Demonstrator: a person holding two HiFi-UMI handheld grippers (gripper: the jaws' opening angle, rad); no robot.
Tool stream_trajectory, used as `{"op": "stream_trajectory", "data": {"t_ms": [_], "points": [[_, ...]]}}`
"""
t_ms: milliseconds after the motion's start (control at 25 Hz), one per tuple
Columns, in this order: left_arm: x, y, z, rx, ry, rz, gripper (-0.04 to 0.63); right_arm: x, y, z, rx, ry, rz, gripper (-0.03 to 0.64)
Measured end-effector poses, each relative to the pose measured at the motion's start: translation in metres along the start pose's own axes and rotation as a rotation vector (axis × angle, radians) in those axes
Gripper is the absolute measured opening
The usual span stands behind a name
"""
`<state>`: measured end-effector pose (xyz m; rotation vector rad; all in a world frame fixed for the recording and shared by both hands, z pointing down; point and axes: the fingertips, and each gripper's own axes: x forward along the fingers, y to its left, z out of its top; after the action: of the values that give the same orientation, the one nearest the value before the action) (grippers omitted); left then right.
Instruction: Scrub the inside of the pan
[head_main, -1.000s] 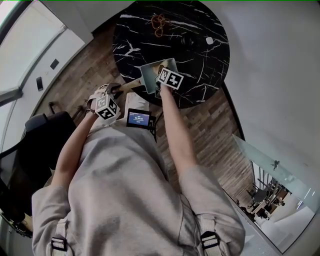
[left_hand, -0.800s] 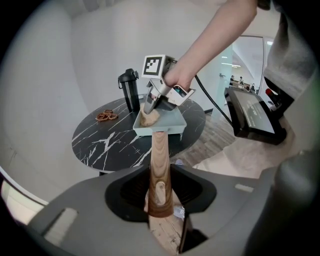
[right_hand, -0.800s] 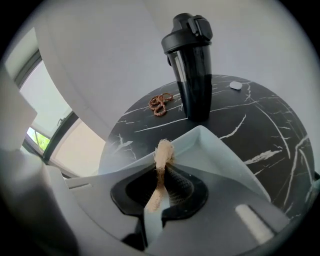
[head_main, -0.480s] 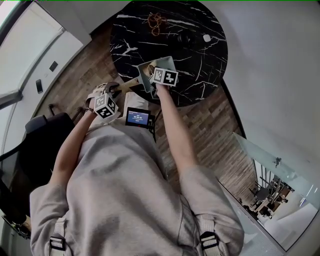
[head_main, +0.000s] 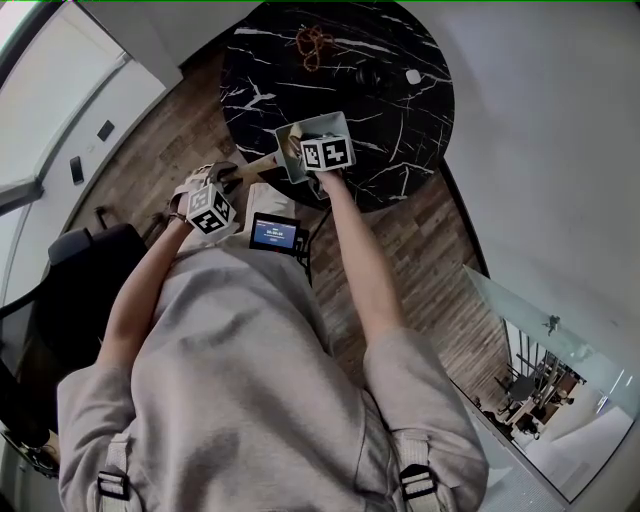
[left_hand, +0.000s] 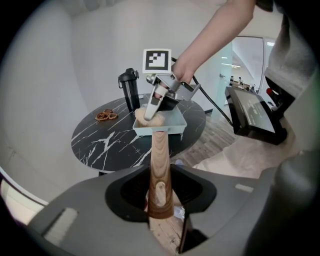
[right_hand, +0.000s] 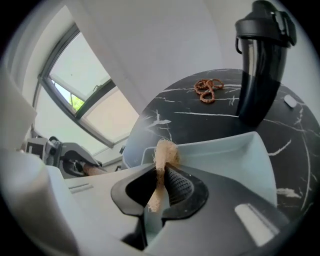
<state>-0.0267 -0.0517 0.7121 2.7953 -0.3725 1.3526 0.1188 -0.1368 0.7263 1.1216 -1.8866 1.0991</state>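
A pale grey-green square pan (head_main: 335, 125) sits at the near edge of a round black marble table (head_main: 390, 60). Its wooden handle (left_hand: 159, 170) reaches back between the jaws of my left gripper (left_hand: 159, 195), which is shut on it. In the head view the left gripper (head_main: 230, 183) is off the table's edge, at the left. My right gripper (head_main: 322, 150) is inside the pan, shut on a tan fibrous scrubber (right_hand: 163, 152). The scrubber's end rests against the pan's (right_hand: 235, 155) near wall. In the left gripper view the right gripper (left_hand: 152, 107) presses the scrubber (left_hand: 150, 119) down into the pan (left_hand: 172, 127).
A black bottle (right_hand: 260, 65) stands on the table behind the pan. A brown linked chain (right_hand: 207, 89) and a small white thing (right_hand: 290, 101) lie farther back. A small screen (head_main: 274, 235) hangs at the person's chest. Wooden floor surrounds the table, and a dark chair (head_main: 60, 290) stands at the left.
My right gripper has slid a little to the left inside the pan with the scrubber. The left gripper has kept its hold on the handle, almost still.
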Motion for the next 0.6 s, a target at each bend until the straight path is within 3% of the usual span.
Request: {"op": "stream_trajectory", "data": {"t_ms": [360, 600], "points": [[0.000, 0.000, 0.001, -0.009, 0.008, 0.007, 0.126, -0.007, 0.037, -0.023, -0.384, 0.197, 0.104, 0.049], [0.000, 0.001, 0.000, -0.011, 0.018, 0.011, 0.127, -0.010, 0.040, -0.037, -0.389, 0.296, 0.161, 0.049]]}}
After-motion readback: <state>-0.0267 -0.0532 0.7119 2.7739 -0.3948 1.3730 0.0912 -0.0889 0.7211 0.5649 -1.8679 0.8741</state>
